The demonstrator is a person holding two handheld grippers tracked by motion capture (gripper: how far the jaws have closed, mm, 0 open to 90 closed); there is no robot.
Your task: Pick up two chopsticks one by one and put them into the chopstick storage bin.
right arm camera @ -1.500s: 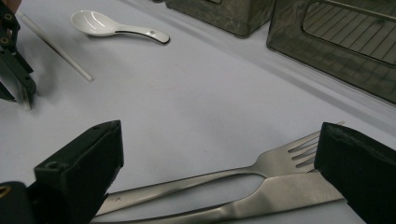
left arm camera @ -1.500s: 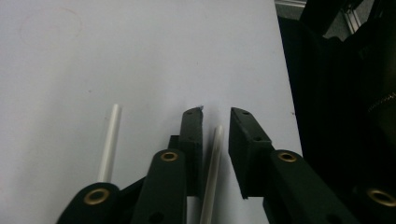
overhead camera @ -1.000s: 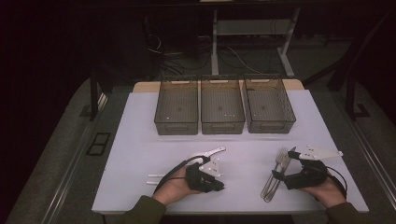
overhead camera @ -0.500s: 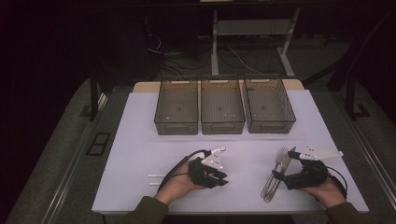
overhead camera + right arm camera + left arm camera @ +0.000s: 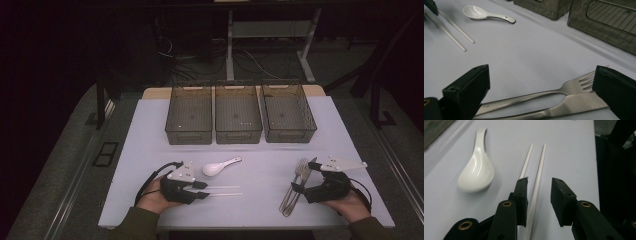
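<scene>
The work in hand looks like sorting cutlery into the three dark mesh bins (image 5: pixel 238 119) across the upper middle of the high view, and the step is the approach to the pair of thin white chopsticks (image 5: pixel 223 190) at lower centre-left. The left gripper (image 5: pixel 538 200) has just been opening its jaws; they stand apart over the sticks, one stick running between them, the other passing under the left jaw, nothing clamped. A glossy white ceramic soup spoon (image 5: pixel 476 172) lies just beside them, upper left in the left gripper view. The right gripper (image 5: pixel 541 90) rests wide open astride a steel fork (image 5: pixel 564 88) and steel knife (image 5: pixel 576 103). Next, I judge, the left jaws must straddle both sticks, then close.
</scene>
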